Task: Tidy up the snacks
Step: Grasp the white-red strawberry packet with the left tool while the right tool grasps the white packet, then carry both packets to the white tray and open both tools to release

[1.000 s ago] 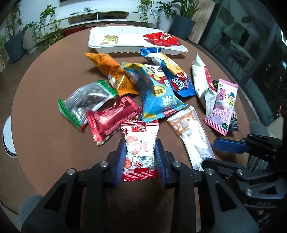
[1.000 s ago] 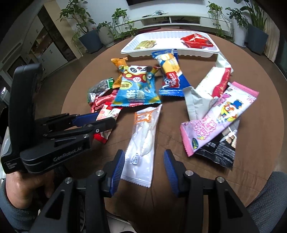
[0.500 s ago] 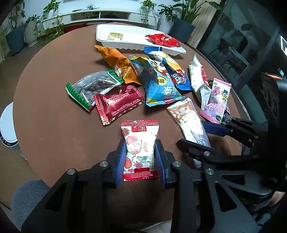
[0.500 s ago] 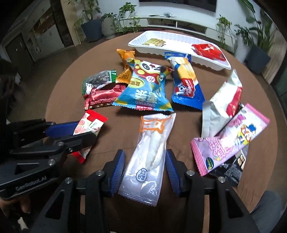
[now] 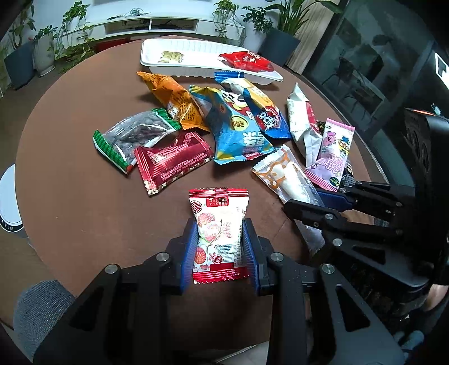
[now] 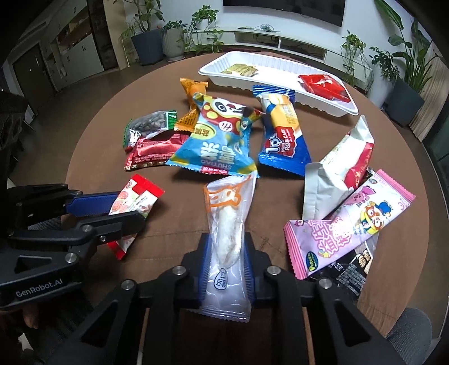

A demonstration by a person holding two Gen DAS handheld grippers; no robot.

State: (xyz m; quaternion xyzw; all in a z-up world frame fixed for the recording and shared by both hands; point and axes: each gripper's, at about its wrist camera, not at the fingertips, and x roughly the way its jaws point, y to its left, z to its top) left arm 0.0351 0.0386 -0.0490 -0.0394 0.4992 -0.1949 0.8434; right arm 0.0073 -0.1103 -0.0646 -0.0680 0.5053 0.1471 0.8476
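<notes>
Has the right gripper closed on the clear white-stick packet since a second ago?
Yes. The right gripper narrowed inward onto the clear packet, which still points toward the white tray.

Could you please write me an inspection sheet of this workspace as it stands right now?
Surface: round brown table, scattered with snacks.
Job's things: white tray at far edge holds a red packet and a small yellow packet; about ten packets loose on the table.
Clutter: nothing seen.
Grippers: left gripper shut on red-and-white packet; right gripper shut on clear white-bar packet.
Cables: nothing seen on table.
Surroundings: potted plants, white low cabinet.
</notes>
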